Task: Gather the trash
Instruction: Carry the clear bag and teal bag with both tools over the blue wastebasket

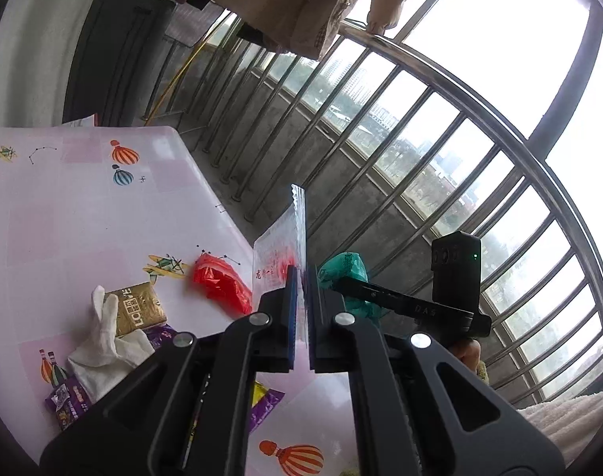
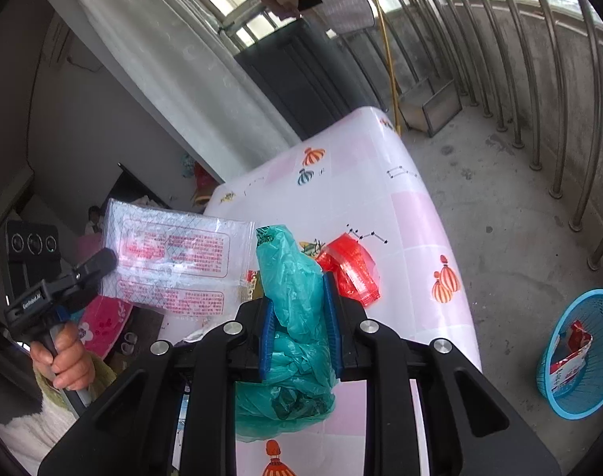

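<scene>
My left gripper (image 1: 301, 277) is shut on a clear plastic packet with red print (image 1: 285, 238), held upright above the table; the packet also shows in the right wrist view (image 2: 174, 261). My right gripper (image 2: 297, 297) is shut on a crumpled green plastic bag (image 2: 293, 317), which also shows in the left wrist view (image 1: 347, 267). A red plastic bag (image 1: 222, 281) lies on the balloon-print tablecloth (image 1: 83, 198), also seen in the right wrist view (image 2: 353, 269). A blue trash basket (image 2: 583, 353) stands on the floor at the right with a red-and-white wrapper inside.
On the table lie a gold snack packet (image 1: 138, 309), a white tissue (image 1: 103, 341) and purple wrappers (image 1: 67, 400). A metal railing (image 1: 420, 139) borders the concrete balcony floor (image 2: 499, 206). A metal dustpan (image 2: 432, 107) stands far back.
</scene>
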